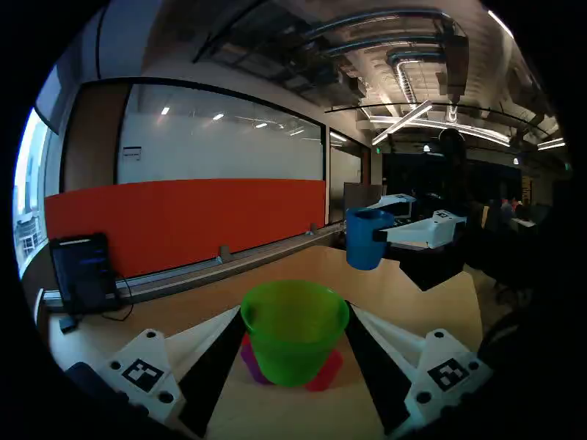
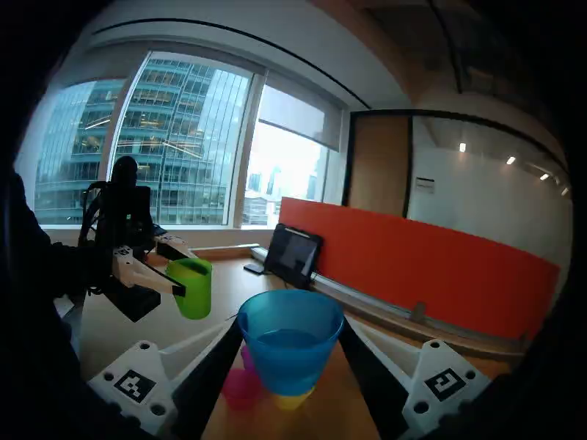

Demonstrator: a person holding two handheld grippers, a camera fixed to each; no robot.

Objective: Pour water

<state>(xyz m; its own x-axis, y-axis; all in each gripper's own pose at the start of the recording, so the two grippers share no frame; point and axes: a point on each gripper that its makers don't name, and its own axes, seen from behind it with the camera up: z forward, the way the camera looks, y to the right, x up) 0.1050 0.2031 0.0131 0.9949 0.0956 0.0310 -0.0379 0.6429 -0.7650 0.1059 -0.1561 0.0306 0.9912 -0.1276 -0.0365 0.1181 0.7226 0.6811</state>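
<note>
A green cup (image 1: pixel 295 330) is held upright above the wooden table (image 1: pixel 411 293), and my left gripper (image 1: pixel 295 345) is shut on it. Its inside looks empty. Farther off in the left gripper view, the right gripper grips a blue cup (image 1: pixel 365 237). In the right gripper view that blue cup (image 2: pixel 290 339) sits close, held by my right gripper (image 2: pixel 290 352), which is shut on it; water shows inside. The green cup (image 2: pixel 192 287) appears to the left there, in the other gripper's fingers (image 2: pixel 150 277). Both cups are lifted off the table and apart.
Small cups stand on the table under the held ones: purple (image 1: pixel 253 363) and red (image 1: pixel 326 372), pink (image 2: pixel 242 387) and yellow (image 2: pixel 292 400). A tablet (image 2: pixel 292 255) leans at the table's back edge by the orange wall panel (image 1: pixel 191 220). A person's dark sleeve (image 2: pixel 37 264) is at left.
</note>
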